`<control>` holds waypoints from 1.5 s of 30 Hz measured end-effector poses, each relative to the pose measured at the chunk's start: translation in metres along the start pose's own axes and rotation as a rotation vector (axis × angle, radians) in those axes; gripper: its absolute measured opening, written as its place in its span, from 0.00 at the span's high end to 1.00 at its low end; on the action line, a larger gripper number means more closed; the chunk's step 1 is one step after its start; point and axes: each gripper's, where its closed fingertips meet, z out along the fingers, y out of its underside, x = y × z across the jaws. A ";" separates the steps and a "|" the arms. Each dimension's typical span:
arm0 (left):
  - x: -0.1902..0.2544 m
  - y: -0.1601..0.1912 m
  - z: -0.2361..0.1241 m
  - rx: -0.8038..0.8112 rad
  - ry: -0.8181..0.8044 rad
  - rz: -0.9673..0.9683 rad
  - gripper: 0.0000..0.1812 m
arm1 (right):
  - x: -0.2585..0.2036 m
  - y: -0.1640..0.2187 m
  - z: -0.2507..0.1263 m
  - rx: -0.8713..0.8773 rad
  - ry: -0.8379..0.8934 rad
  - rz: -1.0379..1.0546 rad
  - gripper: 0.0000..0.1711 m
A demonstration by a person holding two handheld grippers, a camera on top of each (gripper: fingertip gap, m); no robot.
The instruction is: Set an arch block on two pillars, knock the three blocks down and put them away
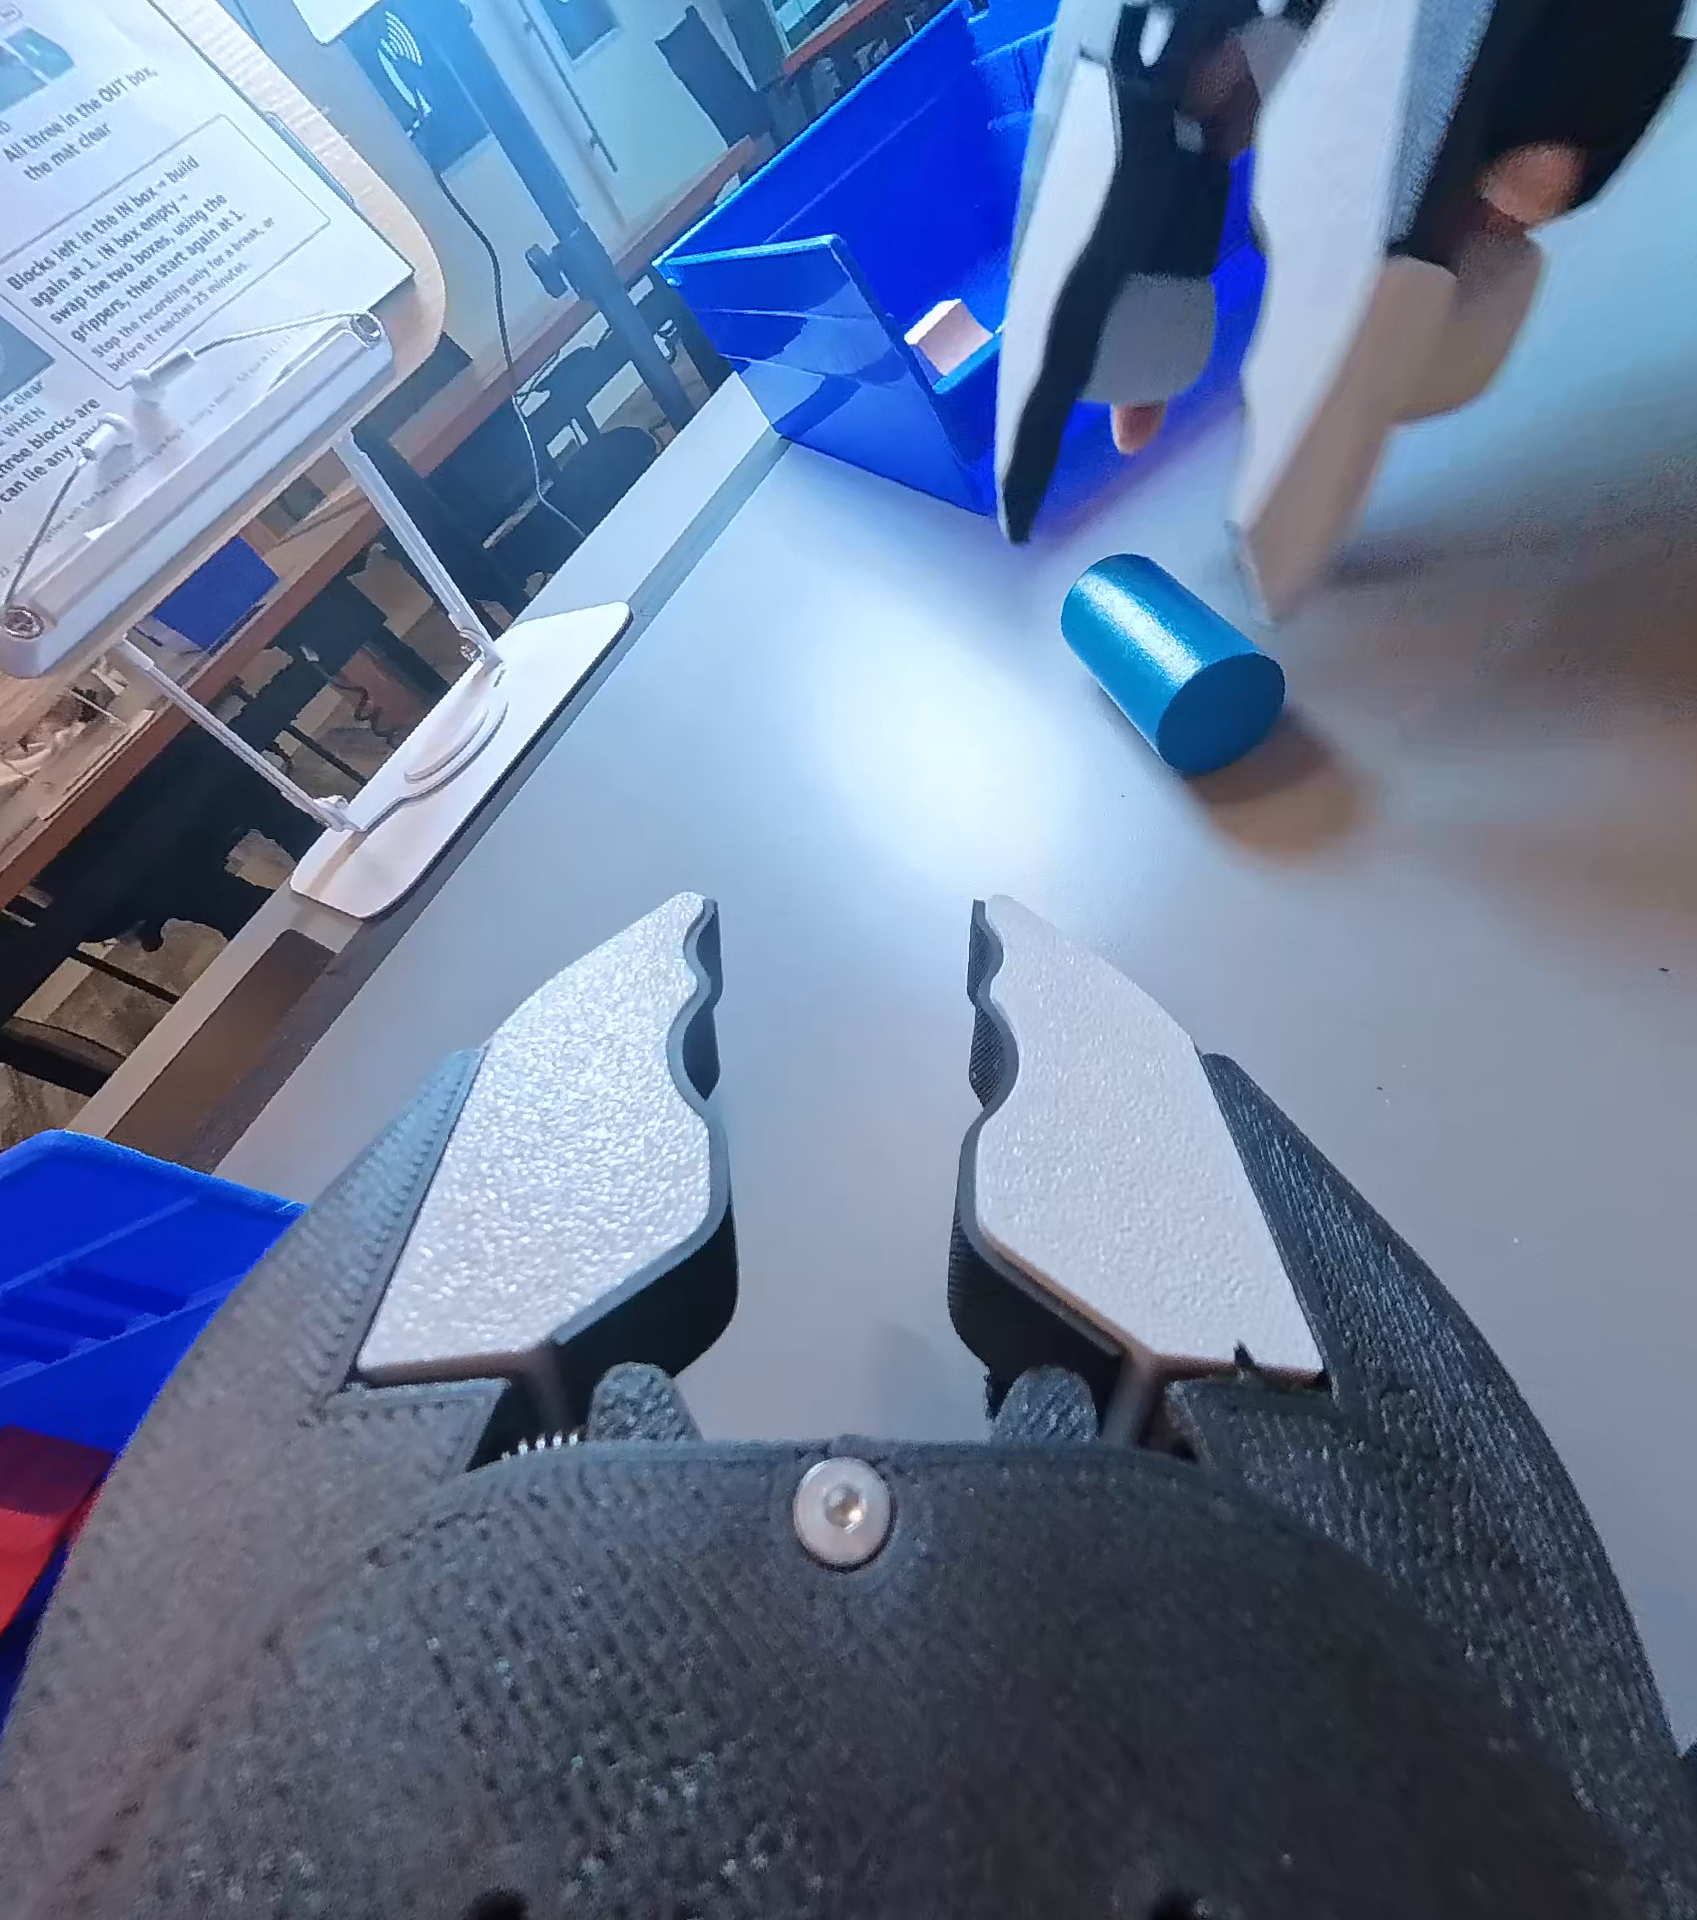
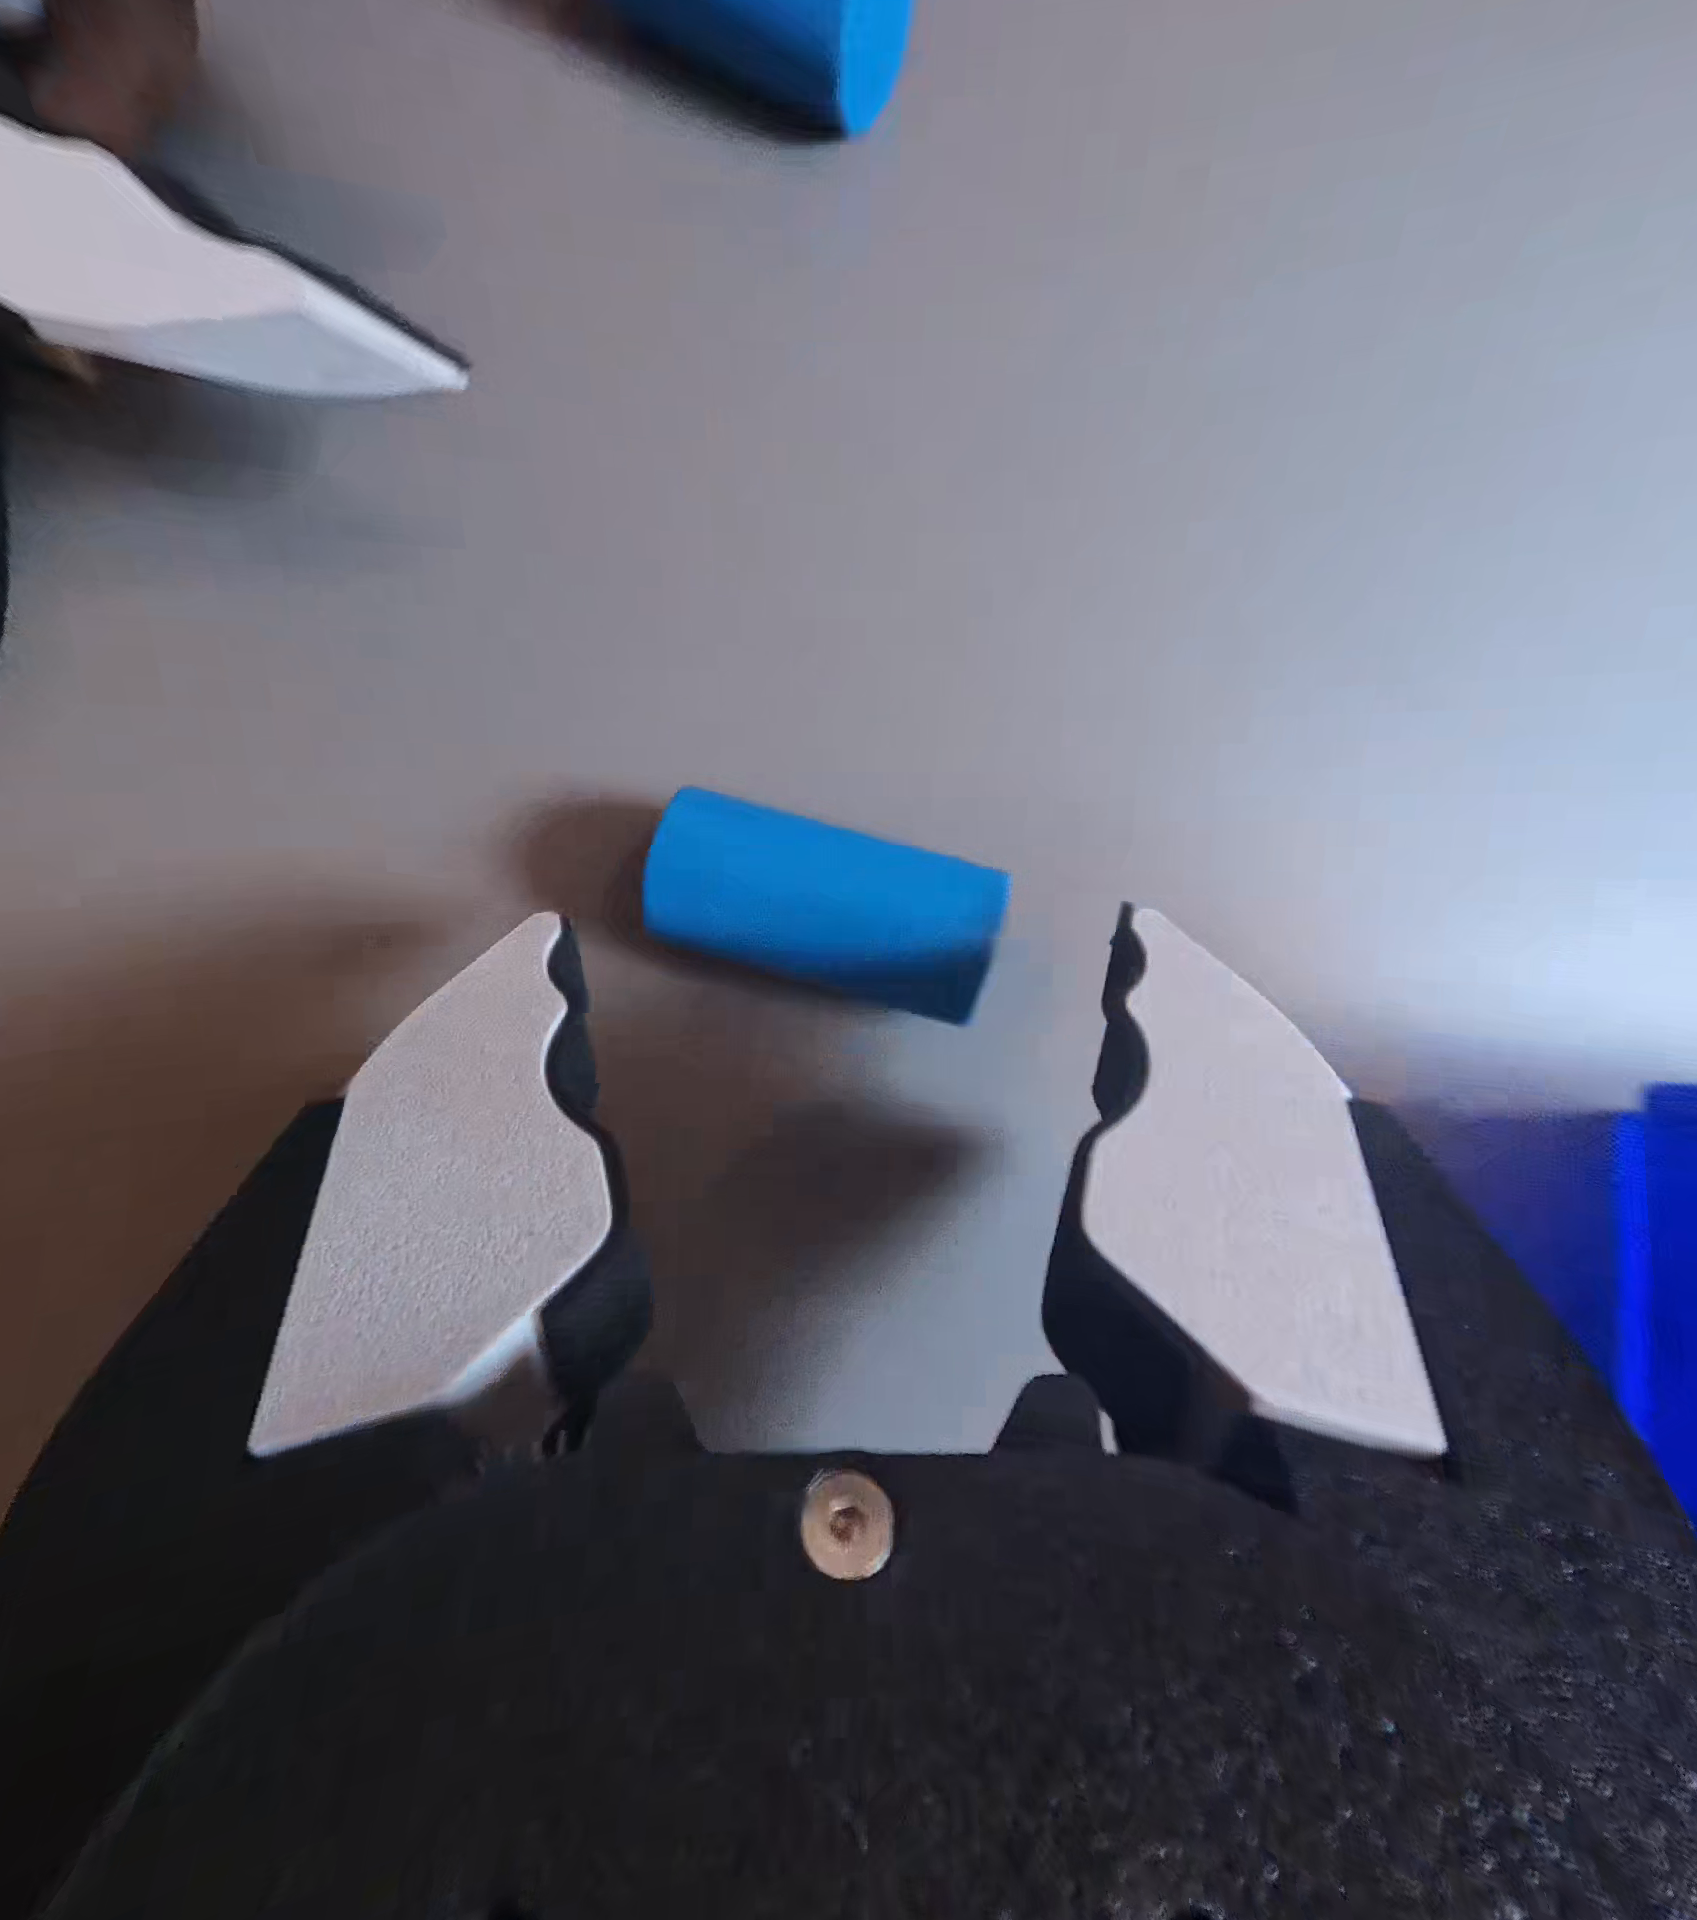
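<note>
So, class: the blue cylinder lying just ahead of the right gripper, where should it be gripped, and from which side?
Grip the blue cylinder mid-length across its curved sides, coming from above. It lies on its side on the table, crosswise to the open right gripper, so turning the gripper first probably helps.

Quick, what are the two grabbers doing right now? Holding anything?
Left gripper: open, holding nothing, over bare table.
Right gripper: open, holding nothing, with a blue cylinder lying just past its fingertips.
</note>
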 end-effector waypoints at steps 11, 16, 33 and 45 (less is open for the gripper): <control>0.003 0.001 0.000 -0.013 -0.001 0.030 0.75 | 0.063 -0.032 -0.052 0.244 0.328 0.056 0.58; -0.010 0.016 0.001 -0.111 -0.067 0.010 0.78 | 0.156 0.025 -0.101 0.142 0.677 0.226 0.58; -0.061 0.078 0.005 -0.396 -0.196 -0.091 0.80 | 0.169 0.006 -0.140 0.323 0.848 0.140 0.60; -0.028 0.062 0.009 -0.343 0.094 -0.295 0.82 | 0.071 -0.047 -0.087 0.470 0.425 -0.175 0.66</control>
